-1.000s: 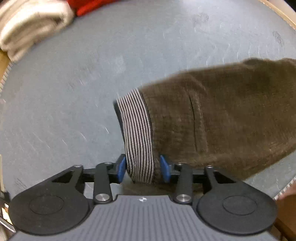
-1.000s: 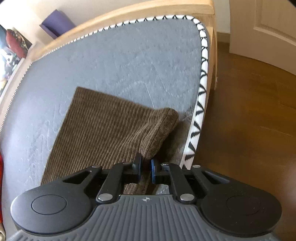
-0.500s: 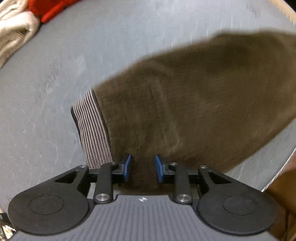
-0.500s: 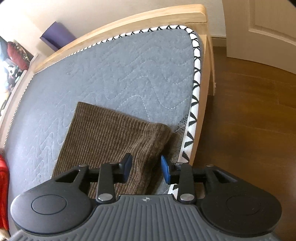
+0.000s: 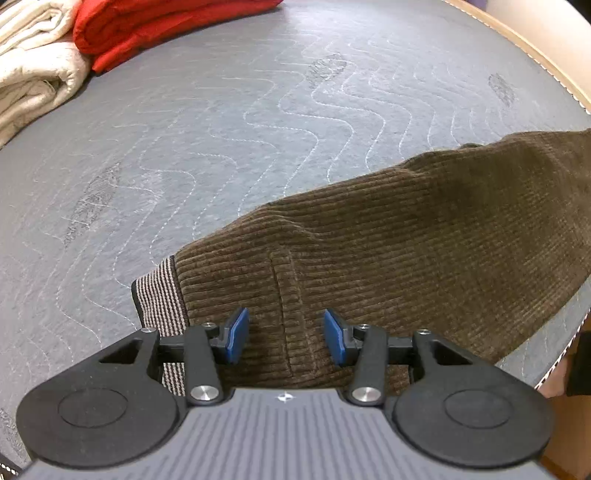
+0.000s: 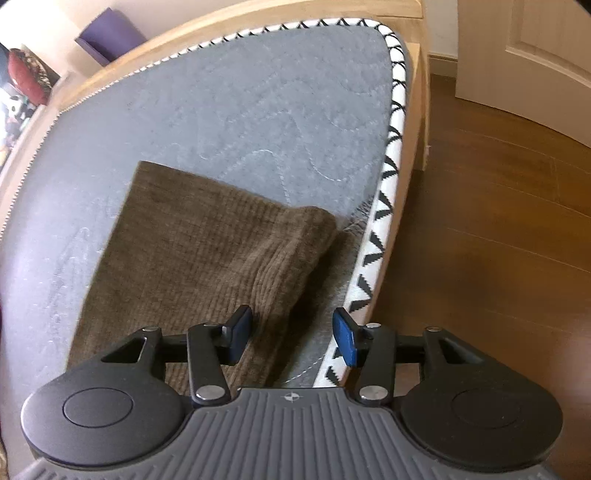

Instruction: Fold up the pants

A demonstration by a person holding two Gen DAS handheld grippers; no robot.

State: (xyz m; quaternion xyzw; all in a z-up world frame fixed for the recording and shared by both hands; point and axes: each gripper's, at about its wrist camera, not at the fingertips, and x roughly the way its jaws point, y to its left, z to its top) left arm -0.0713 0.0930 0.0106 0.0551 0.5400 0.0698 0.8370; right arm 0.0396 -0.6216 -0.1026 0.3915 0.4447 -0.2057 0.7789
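- Grey quilted mattress [image 5: 229, 122] fills the left wrist view; a red folded garment [image 5: 147, 26] and a cream blanket [image 5: 33, 59] sit at its far left corner, well apart from the work.
- Brown corduroy pants [image 5: 406, 236] lie flat across the right half, with the striped waistband lining [image 5: 157, 295] turned out at the near left end.
- Left tool [image 5: 284, 334] hangs over the waistband end near a vertical seam; its jaws are opening, cloth lies below the blue pads, and nothing is pinched.
- Right wrist view: the same mattress, edged by zigzag piping [image 6: 384, 206] and a wooden bed frame [image 6: 417, 96], with wood floor [image 6: 498, 229] beyond.
- The pants [image 6: 192, 251] end here in a doubled, rounded fold close to the mattress edge.
- Right tool [image 6: 291, 338] stands over that fold's near corner; its jaws are opening and grip nothing.
- Judgement: one fold is laid and released.
- Next move calls for a fresh grip on one end with both tools, carried evenly over the other so the edges meet.
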